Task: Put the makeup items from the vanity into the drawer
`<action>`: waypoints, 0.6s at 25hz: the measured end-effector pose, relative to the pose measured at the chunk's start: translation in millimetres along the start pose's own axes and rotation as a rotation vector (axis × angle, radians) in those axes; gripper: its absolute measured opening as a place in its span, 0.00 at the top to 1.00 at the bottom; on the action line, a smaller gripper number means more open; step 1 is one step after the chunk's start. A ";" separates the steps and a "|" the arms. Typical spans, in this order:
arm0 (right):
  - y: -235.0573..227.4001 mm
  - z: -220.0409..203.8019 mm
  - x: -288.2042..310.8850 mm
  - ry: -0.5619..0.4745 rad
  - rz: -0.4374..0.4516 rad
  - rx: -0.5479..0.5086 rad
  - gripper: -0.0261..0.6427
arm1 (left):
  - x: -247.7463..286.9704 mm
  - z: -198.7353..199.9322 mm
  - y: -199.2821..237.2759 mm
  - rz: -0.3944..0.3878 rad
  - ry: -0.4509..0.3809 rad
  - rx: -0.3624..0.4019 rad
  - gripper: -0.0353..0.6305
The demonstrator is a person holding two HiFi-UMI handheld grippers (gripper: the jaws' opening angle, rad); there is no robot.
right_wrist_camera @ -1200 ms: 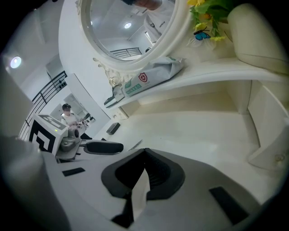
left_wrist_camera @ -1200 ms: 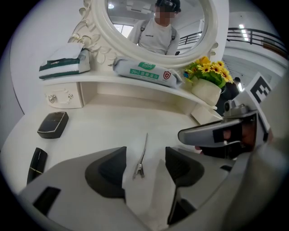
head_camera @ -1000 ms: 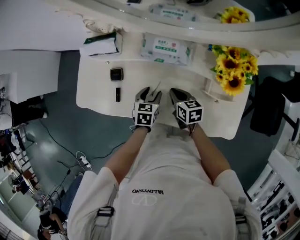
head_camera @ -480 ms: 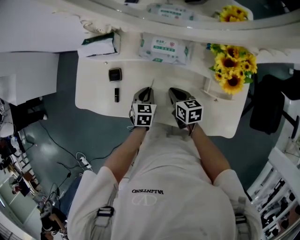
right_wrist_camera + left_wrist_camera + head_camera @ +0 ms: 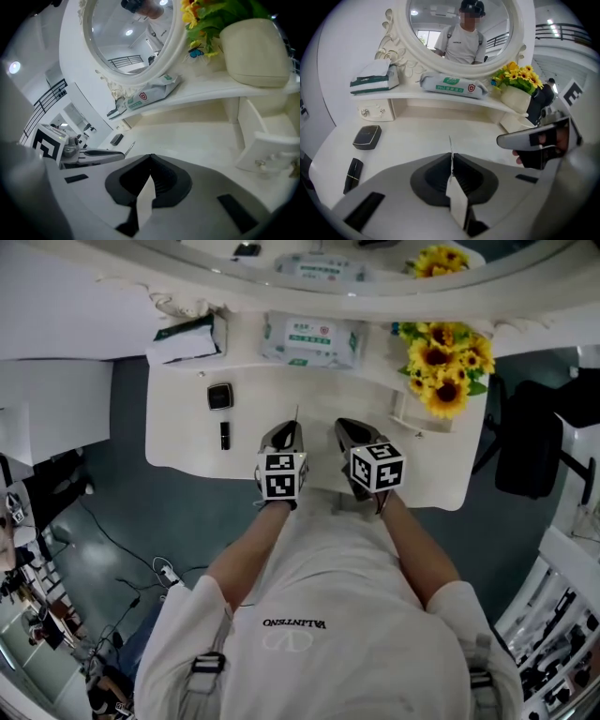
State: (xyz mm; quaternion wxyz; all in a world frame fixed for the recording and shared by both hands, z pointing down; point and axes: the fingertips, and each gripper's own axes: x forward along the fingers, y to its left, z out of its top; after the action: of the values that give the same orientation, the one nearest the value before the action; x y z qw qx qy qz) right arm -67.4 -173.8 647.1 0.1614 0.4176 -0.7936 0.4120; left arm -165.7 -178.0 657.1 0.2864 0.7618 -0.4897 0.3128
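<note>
While the right gripper [image 5: 345, 426] hovers over the front of the desk [image 5: 183, 442] with its jaws pressed together on nothing, the left gripper [image 5: 286, 429] next to it is closing right down on a thin pale stick [image 5: 296, 414]. It's pinched edge-on between the pads, with the tip poking out past them toward the mirror [image 5: 459, 28]. Can't tell what kind of makeup item it is, it's too skinny. Off to the left on the desk, a black compact [image 5: 220, 396] sits well clear of both grippers, with a black lipstick tube [image 5: 224, 435] near it toward the front edge. On the right, below the sunflowers [image 5: 441, 362], a small drawer [image 5: 412, 420] sticks out open.
</note>
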 end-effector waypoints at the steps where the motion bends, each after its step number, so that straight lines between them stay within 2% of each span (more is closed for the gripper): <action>1: -1.6 0.7 -3.6 -0.005 -0.005 0.004 0.94 | -2.3 3.9 -6.2 -0.010 -0.005 -0.005 0.92; 10: -13.2 9.3 -41.7 -0.058 -0.035 0.000 0.94 | -11.7 27.4 -63.2 -0.075 -0.042 0.001 0.92; 15: -32.2 13.7 -68.2 -0.099 -0.085 0.013 0.94 | -14.7 37.6 -95.2 -0.112 -0.049 0.008 0.92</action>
State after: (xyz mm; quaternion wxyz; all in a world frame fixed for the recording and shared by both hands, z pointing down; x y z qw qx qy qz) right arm 0.3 -158.5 614.6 0.1368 0.4719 -0.7794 0.3889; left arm -75.1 -163.7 609.4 0.2882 0.7966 -0.4520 0.2795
